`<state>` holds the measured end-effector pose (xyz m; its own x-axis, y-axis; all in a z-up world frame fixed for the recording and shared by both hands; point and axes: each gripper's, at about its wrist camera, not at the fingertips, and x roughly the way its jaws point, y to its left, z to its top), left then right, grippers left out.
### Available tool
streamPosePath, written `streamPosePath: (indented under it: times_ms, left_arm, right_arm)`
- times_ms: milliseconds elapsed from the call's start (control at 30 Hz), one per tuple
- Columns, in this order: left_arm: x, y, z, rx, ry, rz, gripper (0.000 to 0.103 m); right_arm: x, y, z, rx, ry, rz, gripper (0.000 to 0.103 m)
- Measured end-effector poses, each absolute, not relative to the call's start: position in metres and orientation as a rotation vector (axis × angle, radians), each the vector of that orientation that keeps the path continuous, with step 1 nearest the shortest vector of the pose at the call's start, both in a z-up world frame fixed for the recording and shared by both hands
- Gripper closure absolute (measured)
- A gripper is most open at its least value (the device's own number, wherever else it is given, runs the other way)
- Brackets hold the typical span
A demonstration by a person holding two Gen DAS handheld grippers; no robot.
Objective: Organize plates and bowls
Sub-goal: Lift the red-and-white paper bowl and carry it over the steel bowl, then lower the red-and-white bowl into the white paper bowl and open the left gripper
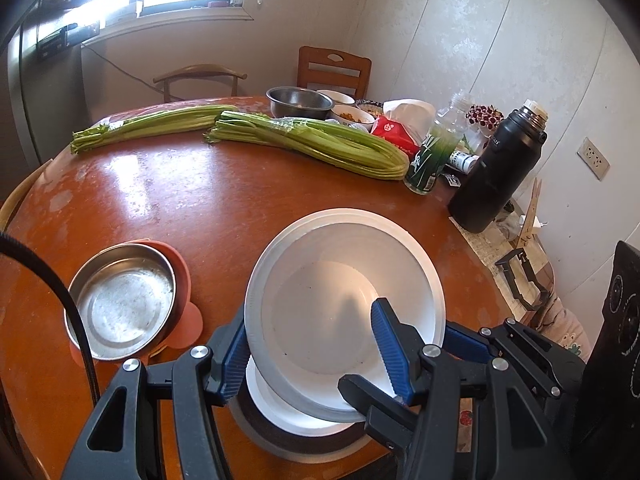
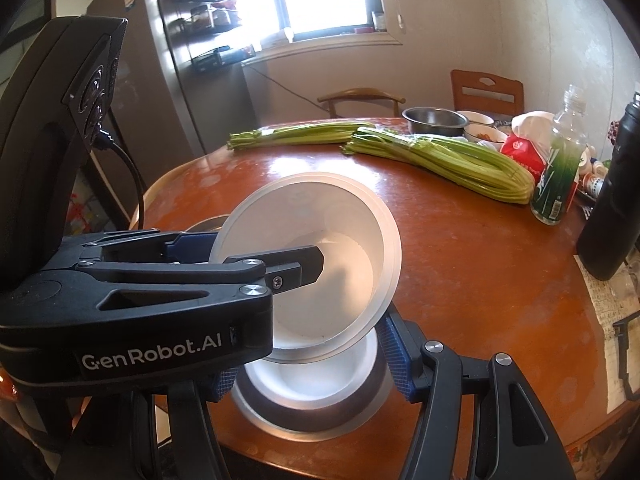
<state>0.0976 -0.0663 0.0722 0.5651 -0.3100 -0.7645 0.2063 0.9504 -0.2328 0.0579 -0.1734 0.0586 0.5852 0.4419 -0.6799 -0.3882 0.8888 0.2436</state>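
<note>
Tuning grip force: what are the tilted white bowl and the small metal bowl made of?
White bowl: likely glazed ceramic, possibly melamine; smooth, opaque, soft sheen. Small metal bowl: looks like stainless steel; grey, reflective, with a scuffed, dull base.

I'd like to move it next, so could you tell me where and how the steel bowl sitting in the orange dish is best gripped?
Grip the steel bowl by its thin raised rim, one finger inside and one outside, coming from above on the near side. The orange dish hugs its far and right wall, so a sideways approach is blocked there.
</note>
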Motion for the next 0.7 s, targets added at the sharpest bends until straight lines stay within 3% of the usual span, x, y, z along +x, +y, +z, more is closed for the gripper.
streamPosePath:
  times_ms: [700]
  left_arm:
    - [0.072,-0.054,0.063,-0.139,0.923,-0.287,0.046]
  right_arm:
    - [0.039,-0.163,0.049,0.062,0.817,0.513,0.039]
